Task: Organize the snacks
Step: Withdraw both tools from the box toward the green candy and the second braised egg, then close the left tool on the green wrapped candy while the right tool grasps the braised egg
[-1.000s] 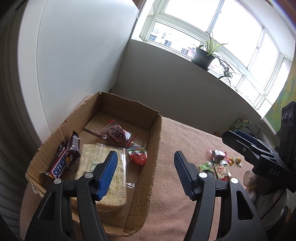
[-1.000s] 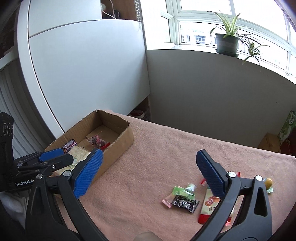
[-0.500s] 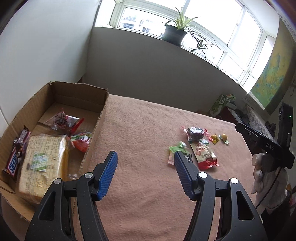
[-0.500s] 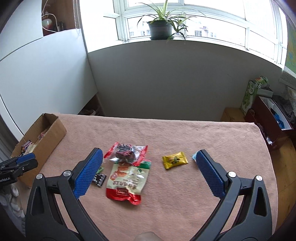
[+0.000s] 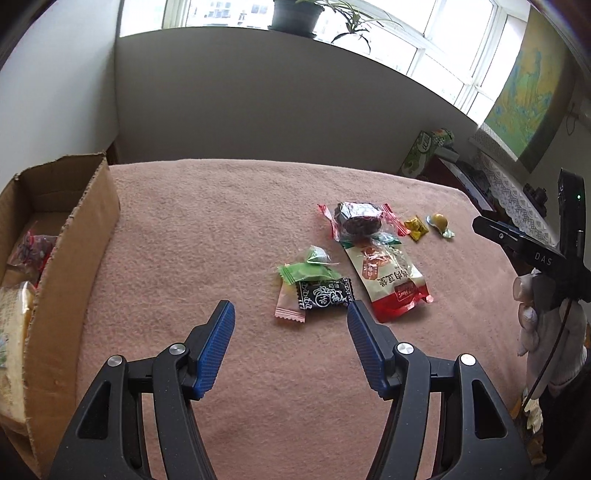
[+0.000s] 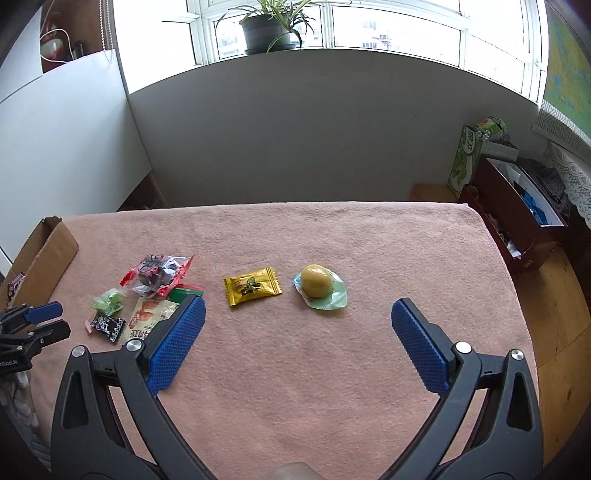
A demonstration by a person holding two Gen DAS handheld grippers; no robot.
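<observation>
A pink cloth covers the worktop [image 6: 295, 369], under a bright window with a potted plant [image 6: 266, 33]. At the left edge of the left wrist view stands the cardboard box [image 5: 74, 236]; some snacks lie in it already, among them a pale bread pack [image 5: 13, 332]. So I judge a part of the work is done.

The rest lies on the cloth. In the middle of the left view I see a black candy [image 5: 325, 295], a green candy [image 5: 306, 271], a red-white pouch [image 5: 388, 280] and a dark snack in a red wrapper [image 5: 358, 219]. In the right view, at centre, are a yellow candy [image 6: 253, 286] and a yellow ball sweet [image 6: 317, 286].

My left tool [image 5: 290, 347] has its jaws apart and empty, just before the black candy. My right tool [image 6: 299, 347] is also wide apart and empty, near the two yellow sweets. About six pieces are left.
</observation>
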